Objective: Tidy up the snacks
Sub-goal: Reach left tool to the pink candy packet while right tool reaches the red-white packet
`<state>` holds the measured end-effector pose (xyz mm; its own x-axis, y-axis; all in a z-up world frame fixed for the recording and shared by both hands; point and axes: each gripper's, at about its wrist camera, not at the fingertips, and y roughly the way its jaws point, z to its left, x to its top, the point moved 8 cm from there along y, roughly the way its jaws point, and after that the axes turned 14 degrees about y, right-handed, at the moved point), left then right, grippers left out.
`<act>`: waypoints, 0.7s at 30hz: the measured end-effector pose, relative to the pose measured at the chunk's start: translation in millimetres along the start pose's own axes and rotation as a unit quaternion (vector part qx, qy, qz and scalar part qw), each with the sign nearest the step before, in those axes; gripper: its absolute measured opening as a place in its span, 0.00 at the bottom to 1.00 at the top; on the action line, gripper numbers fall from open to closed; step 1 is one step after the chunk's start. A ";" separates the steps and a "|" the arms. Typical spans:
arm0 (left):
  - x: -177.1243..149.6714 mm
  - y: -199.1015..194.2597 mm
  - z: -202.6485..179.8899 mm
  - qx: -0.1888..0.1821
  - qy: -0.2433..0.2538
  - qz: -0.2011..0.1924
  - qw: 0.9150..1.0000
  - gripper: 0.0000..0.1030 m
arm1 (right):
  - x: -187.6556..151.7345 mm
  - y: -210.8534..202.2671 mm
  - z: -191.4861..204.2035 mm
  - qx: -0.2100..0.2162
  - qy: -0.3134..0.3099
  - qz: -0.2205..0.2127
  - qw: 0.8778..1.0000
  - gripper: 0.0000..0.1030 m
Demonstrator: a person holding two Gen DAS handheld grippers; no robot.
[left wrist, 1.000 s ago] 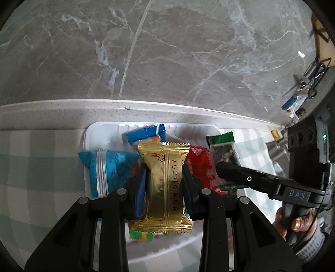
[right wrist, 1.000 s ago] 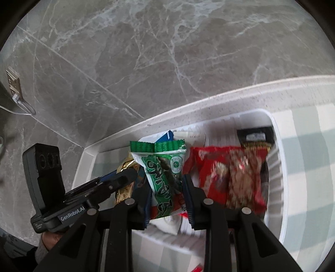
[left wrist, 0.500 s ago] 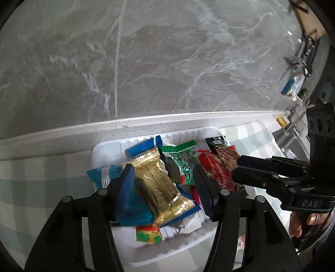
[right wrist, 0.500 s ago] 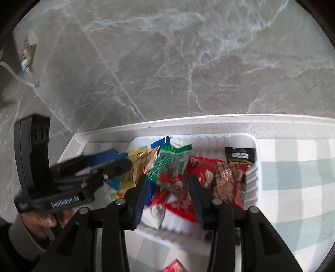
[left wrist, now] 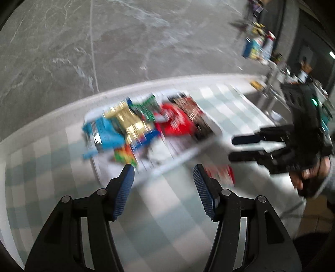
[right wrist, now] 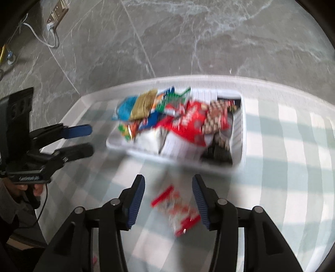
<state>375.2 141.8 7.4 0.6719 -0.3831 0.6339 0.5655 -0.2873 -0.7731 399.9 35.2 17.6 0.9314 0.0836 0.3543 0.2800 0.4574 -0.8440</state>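
Observation:
A white tray [right wrist: 238, 146] on the checked cloth holds several snack packs: a gold pack [left wrist: 129, 121], a green pack [left wrist: 149, 106], a blue pack [left wrist: 104, 134], a red pack [right wrist: 188, 123]. The tray also shows in the left wrist view [left wrist: 180, 159]. A red-and-white snack pack [right wrist: 178, 209] lies on the cloth in front of the tray, just ahead of my right gripper [right wrist: 168, 188]; it shows blurred in the left wrist view [left wrist: 219, 173]. My left gripper [left wrist: 163, 173] is open and empty, short of the tray's near rim. My right gripper is open and empty.
The checked cloth [right wrist: 282, 188] covers the counter, backed by a grey marbled wall [right wrist: 188, 41]. A wall socket with a white cable [right wrist: 54, 18] is at upper left. Bottles and clutter [left wrist: 259, 48] stand at the far right of the counter.
Both grippers let go of their packs, the gold one and the green one, which now lie in the tray. Both opened wide and drew back from the tray.

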 end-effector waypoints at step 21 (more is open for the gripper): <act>-179.0 -48.3 -164.5 -0.145 0.227 0.143 0.952 0.57 | -102.1 -27.1 17.9 0.007 0.020 0.023 1.000 0.52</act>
<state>149.0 79.8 -72.6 0.4649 -0.8036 0.3717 0.1901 -0.3194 -0.9283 293.1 30.1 11.5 0.9520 0.0688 0.2981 0.2336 0.4656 -0.8536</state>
